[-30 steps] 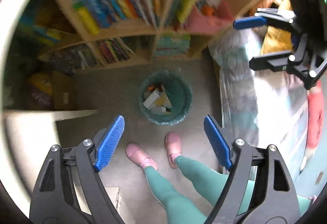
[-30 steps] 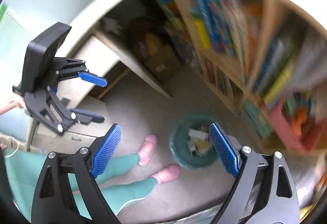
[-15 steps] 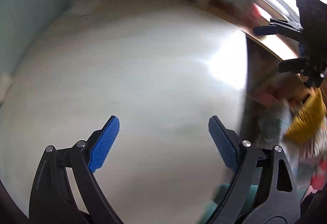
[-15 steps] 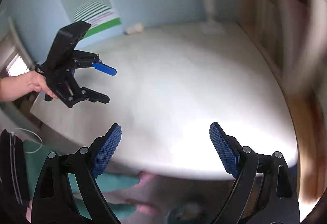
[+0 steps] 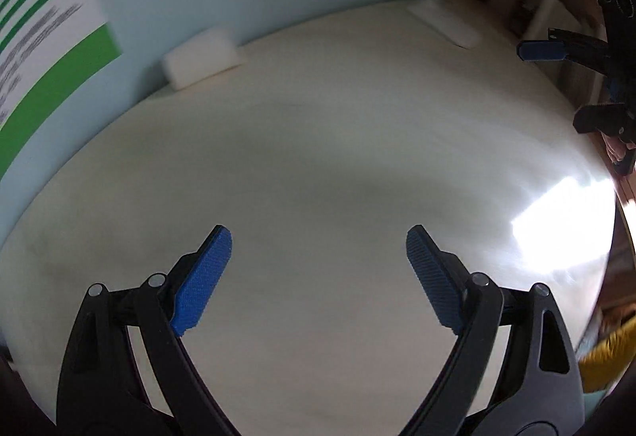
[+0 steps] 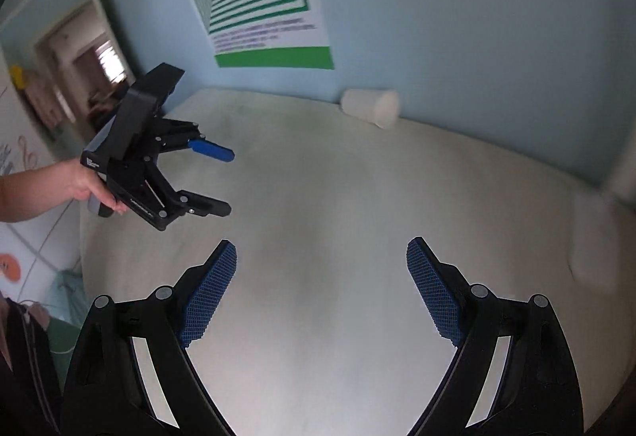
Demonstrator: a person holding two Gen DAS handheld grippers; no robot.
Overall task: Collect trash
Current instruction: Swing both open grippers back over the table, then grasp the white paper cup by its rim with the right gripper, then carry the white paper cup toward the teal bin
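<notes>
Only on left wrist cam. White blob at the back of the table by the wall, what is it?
Observer: Right wrist view shows a white cup lying on its side.
Operator: Right hand-held gripper carrying anything?
Observer: No, the right hand-held gripper is open, nothing between its pads.
Operator: Anything off my left edge?
Observer: An open doorway past the table's left end.

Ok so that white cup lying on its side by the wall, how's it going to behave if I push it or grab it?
The white cup lies on its side on the table, so a push would probably roll it, likely in a curve if it tapers. It looks thin and light, so it may skid away. Squeezing hard could crush it. Its material is too blurred to tell.
</notes>
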